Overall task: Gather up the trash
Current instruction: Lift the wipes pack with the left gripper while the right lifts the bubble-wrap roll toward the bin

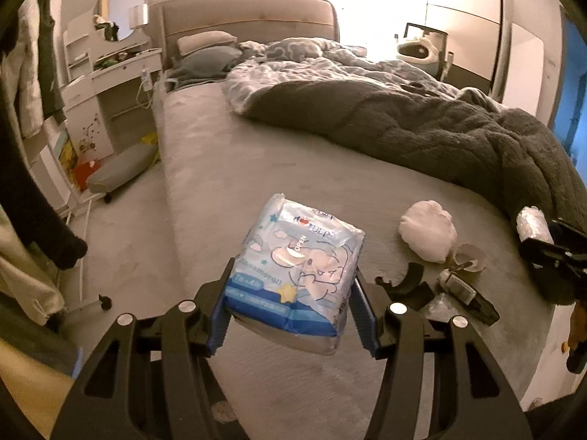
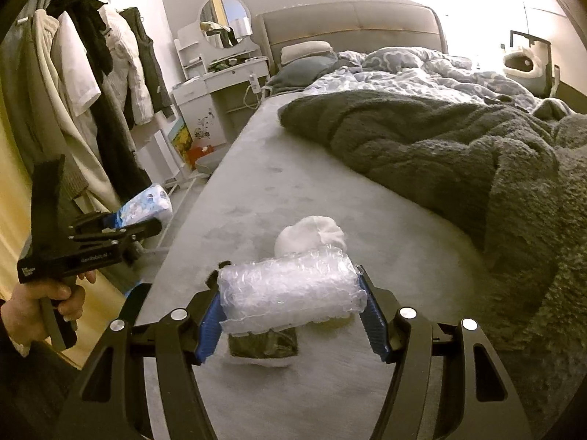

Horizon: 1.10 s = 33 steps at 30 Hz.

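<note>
My left gripper (image 1: 291,306) is shut on a blue and white tissue pack (image 1: 297,271) and holds it above the bed's near left edge; the pack also shows in the right wrist view (image 2: 148,205). My right gripper (image 2: 293,306) is shut on a roll of clear bubble wrap (image 2: 290,293), held over the bed; the roll also shows at the right in the left wrist view (image 1: 533,225). On the grey bed sheet (image 1: 227,168) lie a crumpled white wad (image 1: 429,234), a broken eggshell (image 1: 471,256), a black curved plastic piece (image 1: 411,284) and a small dark packet (image 1: 466,293).
A thick dark grey blanket (image 2: 458,154) and a patterned duvet (image 2: 422,77) cover the bed's right and far side. Clothes hang on a rack (image 2: 91,84) at the left. A white dressing table (image 2: 216,73) and a grey stool (image 1: 121,172) stand beside the bed.
</note>
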### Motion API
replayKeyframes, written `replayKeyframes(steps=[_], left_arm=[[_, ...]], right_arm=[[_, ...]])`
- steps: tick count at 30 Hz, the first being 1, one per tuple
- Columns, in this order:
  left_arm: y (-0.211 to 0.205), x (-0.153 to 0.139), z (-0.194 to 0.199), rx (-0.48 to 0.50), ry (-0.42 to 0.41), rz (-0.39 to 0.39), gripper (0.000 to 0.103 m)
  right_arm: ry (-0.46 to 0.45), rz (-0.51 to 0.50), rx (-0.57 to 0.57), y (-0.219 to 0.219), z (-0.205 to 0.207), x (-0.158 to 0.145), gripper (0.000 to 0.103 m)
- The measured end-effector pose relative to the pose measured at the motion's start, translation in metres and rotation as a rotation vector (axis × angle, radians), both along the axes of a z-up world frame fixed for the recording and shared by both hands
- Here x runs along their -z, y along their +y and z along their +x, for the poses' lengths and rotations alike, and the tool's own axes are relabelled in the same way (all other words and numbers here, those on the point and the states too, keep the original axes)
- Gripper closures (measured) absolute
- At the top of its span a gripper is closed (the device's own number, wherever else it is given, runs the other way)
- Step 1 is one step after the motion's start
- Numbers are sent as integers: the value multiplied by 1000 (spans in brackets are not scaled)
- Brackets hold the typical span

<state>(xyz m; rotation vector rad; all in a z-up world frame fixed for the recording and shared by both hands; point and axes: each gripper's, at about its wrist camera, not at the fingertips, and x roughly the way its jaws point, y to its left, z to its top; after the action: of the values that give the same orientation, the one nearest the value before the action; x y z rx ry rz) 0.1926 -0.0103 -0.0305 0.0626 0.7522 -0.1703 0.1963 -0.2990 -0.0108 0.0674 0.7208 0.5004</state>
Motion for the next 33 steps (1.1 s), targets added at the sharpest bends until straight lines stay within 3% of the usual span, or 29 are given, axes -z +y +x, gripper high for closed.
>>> replayKeyframes(steps=[13, 22, 33], left_arm=[[21, 2, -9, -33, 29, 2, 44], [60, 7, -17, -96, 53, 6, 44], [106, 26, -25, -173, 142, 27, 44]], right_arm=[[-6, 11, -50, 51, 9, -9, 38], [-2, -21, -115, 103, 12, -10, 38], [43, -40, -173, 170, 13, 2, 38]])
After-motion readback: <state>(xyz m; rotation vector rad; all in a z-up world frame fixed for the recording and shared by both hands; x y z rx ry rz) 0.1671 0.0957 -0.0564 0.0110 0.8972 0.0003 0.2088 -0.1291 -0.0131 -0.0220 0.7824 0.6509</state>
